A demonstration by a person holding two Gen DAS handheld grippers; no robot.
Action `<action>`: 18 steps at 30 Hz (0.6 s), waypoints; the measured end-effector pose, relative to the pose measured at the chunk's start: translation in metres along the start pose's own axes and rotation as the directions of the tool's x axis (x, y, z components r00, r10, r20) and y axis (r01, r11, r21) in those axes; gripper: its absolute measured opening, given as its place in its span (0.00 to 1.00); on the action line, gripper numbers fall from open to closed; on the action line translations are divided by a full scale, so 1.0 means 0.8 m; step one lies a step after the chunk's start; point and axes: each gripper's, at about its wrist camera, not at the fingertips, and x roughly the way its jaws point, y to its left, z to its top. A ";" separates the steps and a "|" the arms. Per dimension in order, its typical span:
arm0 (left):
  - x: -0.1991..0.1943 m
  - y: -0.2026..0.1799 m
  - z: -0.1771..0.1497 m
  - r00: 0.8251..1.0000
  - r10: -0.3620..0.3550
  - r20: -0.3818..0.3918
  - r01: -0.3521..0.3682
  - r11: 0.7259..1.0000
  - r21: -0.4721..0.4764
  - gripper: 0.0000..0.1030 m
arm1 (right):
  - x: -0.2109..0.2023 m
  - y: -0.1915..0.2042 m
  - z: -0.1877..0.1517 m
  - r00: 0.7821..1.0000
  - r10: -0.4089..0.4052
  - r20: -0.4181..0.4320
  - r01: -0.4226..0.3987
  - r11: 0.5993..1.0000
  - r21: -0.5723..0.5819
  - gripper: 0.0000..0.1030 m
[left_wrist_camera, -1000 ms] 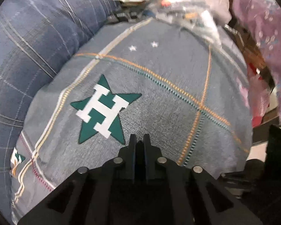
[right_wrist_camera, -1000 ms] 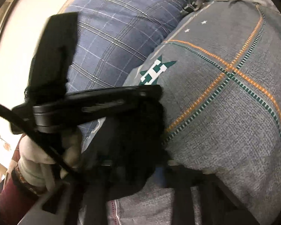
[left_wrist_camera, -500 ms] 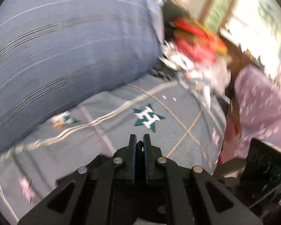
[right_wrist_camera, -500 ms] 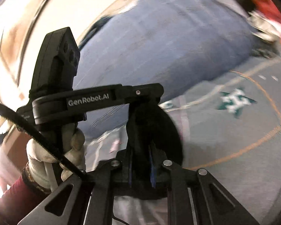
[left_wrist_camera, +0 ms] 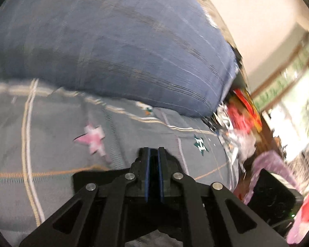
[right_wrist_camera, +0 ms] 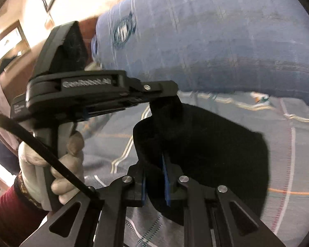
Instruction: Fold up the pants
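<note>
A big blue plaid duvet (left_wrist_camera: 117, 47) lies bunched along the far side of the bed, over a grey bedsheet (left_wrist_camera: 57, 135) printed with stars. The pants (right_wrist_camera: 206, 150), a dark black bundle, hang above the sheet between both tools. The right gripper (right_wrist_camera: 155, 182) has its jaws clamped on a fold of that cloth; the left gripper (right_wrist_camera: 164, 94) seems to pinch the upper edge, though its own view shows the jaws nearly together with no cloth clearly between them. The fabric looks light, limp and unslippery, so it will likely sag and crumple; waistband corners or hems seem the best holds.
</note>
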 end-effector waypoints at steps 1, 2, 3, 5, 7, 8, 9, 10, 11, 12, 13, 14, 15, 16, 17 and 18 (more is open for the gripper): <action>0.000 0.013 -0.004 1.000 0.006 0.003 -0.006 1.000 -0.020 0.06 | 0.008 0.005 -0.002 1.000 0.001 -0.018 -0.001 1.000 0.001 0.14; 0.000 0.024 -0.008 1.000 0.008 0.004 -0.008 0.999 -0.039 0.06 | 0.022 0.006 -0.004 0.999 -0.001 -0.039 0.001 1.000 0.004 0.14; 0.000 0.035 -0.011 1.000 0.006 0.005 -0.005 0.998 -0.061 0.06 | 0.034 0.004 -0.005 0.998 -0.004 -0.056 0.005 1.000 0.007 0.14; -0.002 0.052 -0.016 1.000 -0.006 0.016 0.007 0.995 -0.096 0.06 | 0.053 0.008 -0.007 0.996 -0.009 -0.087 0.010 1.000 0.008 0.14; -0.007 0.063 -0.020 0.999 -0.019 0.031 0.022 0.994 -0.111 0.06 | 0.065 0.018 -0.006 0.994 -0.014 -0.106 0.014 1.000 -0.003 0.14; -0.009 0.067 -0.022 0.999 -0.023 0.040 0.027 0.993 -0.118 0.06 | 0.070 0.021 -0.005 0.994 -0.016 -0.112 0.015 1.000 -0.013 0.14; -0.009 0.070 -0.023 0.999 -0.023 0.044 0.028 0.992 -0.122 0.06 | 0.075 0.023 -0.003 0.993 -0.019 -0.117 0.016 1.000 -0.024 0.14; -0.010 0.075 -0.025 0.999 -0.019 0.048 0.025 0.991 -0.131 0.06 | 0.080 0.026 -0.001 0.992 -0.021 -0.122 0.018 0.999 -0.032 0.14; -0.010 0.082 -0.027 0.999 -0.011 0.049 0.018 0.990 -0.143 0.06 | 0.084 0.028 -0.002 0.991 -0.021 -0.131 0.017 0.999 -0.038 0.14; -0.008 0.089 -0.030 0.999 0.011 0.046 -0.003 0.987 -0.161 0.07 | 0.088 0.030 -0.002 0.990 -0.021 -0.141 0.016 0.999 -0.041 0.14; -0.010 0.095 -0.033 0.999 0.029 0.045 -0.021 0.984 -0.175 0.07 | 0.093 0.031 -0.004 0.988 -0.024 -0.155 0.016 0.999 -0.048 0.14; -0.010 0.102 -0.035 0.998 0.039 0.041 -0.030 0.982 -0.189 0.07 | 0.101 0.030 -0.007 0.985 -0.027 -0.168 0.016 0.998 -0.062 0.18; -0.011 0.107 -0.038 0.998 0.044 0.039 -0.035 0.978 -0.207 0.12 | 0.109 0.028 -0.007 0.985 -0.027 -0.171 0.014 0.997 -0.074 0.23; -0.015 0.114 -0.042 0.998 0.051 0.040 -0.040 0.971 -0.234 0.17 | 0.108 0.029 -0.010 0.986 -0.019 -0.166 0.005 0.997 -0.083 0.26; -0.020 0.119 -0.044 0.997 0.059 0.047 -0.045 0.966 -0.255 0.31 | 0.105 0.029 -0.013 0.988 0.004 -0.155 -0.017 0.996 -0.088 0.37; -0.027 0.124 -0.046 0.996 0.069 0.061 -0.050 0.960 -0.275 0.37 | 0.101 0.032 -0.015 0.988 0.032 -0.152 -0.045 0.995 -0.085 0.53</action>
